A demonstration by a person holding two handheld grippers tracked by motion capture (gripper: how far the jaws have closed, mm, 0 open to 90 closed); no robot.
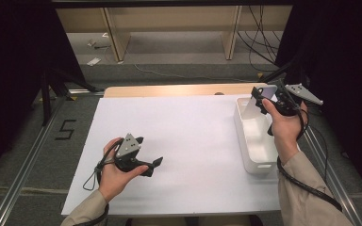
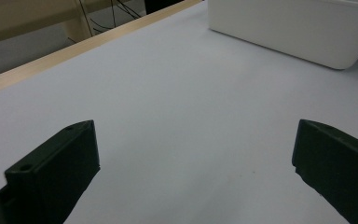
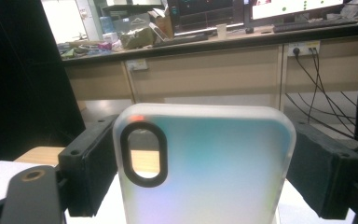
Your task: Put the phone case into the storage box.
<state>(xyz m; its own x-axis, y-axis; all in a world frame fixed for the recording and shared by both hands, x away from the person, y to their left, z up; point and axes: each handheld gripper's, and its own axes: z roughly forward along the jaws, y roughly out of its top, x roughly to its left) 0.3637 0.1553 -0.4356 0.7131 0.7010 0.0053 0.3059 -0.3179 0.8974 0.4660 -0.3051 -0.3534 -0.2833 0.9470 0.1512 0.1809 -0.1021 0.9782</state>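
Note:
A translucent, pale iridescent phone case [image 1: 257, 104] with an oval camera cut-out is held upright above the far end of the white bin [image 1: 243, 136]. My right gripper [image 1: 267, 96] is shut on it, one pad against each long edge. In the right gripper view the phone case [image 3: 205, 168] spans the gap between the two black jaws of the right gripper [image 3: 205, 154]. My left gripper [image 1: 150, 151] rests low over the white table sheet at the near left, jaws wide apart. In the left gripper view nothing lies between the jaws of the left gripper [image 2: 196, 154].
The white sheet [image 1: 184, 136] covers most of the table, with a wooden strip [image 1: 169, 90] along its far edge. The white bin [image 2: 298, 28] stands along the right side. Beyond the table are wooden shelving legs and loose cables on the floor.

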